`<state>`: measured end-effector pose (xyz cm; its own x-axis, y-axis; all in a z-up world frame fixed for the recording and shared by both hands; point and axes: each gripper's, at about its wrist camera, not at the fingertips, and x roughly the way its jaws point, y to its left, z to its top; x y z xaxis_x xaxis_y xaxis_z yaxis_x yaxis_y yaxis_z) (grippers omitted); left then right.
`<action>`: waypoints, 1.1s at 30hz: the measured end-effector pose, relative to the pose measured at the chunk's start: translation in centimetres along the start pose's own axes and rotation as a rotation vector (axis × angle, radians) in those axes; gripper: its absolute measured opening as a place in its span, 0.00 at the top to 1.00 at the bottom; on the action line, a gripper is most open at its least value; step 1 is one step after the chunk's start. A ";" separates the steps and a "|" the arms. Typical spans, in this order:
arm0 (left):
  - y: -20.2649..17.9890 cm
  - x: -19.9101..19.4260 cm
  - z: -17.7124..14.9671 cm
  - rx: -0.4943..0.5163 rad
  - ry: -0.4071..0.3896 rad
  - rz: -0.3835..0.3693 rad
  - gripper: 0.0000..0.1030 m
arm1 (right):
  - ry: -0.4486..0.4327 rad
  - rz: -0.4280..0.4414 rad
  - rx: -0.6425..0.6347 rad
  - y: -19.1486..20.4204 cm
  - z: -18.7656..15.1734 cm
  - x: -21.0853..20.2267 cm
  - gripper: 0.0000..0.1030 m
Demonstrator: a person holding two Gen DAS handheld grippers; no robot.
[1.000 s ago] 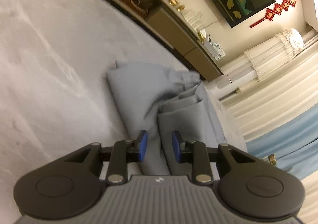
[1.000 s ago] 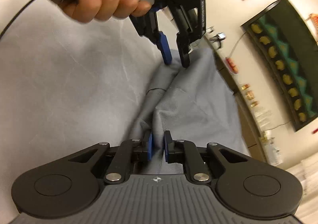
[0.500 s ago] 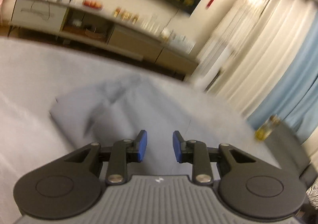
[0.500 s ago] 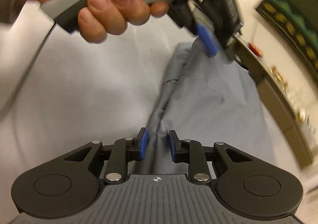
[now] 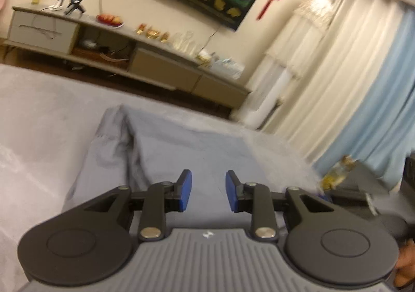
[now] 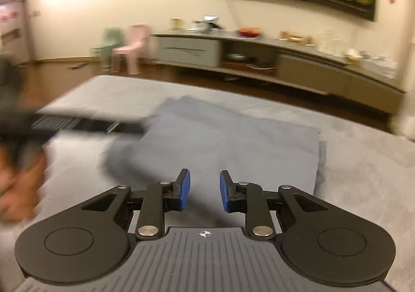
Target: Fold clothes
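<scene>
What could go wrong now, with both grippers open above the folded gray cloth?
1. The gray cloth lies free, held by neither the left gripper nor the right gripper. Its bunched left side may spring open and spoil the fold.
2. The views are blurred, so the hands seem to be moving fast; a finger could catch the cloth's edge and drag it across the gray cover.
</scene>
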<state>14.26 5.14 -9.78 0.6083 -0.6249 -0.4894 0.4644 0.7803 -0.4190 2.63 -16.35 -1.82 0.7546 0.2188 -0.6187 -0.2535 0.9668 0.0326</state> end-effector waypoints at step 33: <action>2.0 3.2 -1.1 0.027 0.151 0.110 0.91 | 0.124 -0.130 -0.069 -7.7 0.4 8.7 0.65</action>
<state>16.41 4.65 -13.07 0.5534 -0.5315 -0.6413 0.4189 0.8431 -0.3372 11.38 -21.85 -7.16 0.7042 0.0707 -0.7065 -0.2031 0.9735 -0.1050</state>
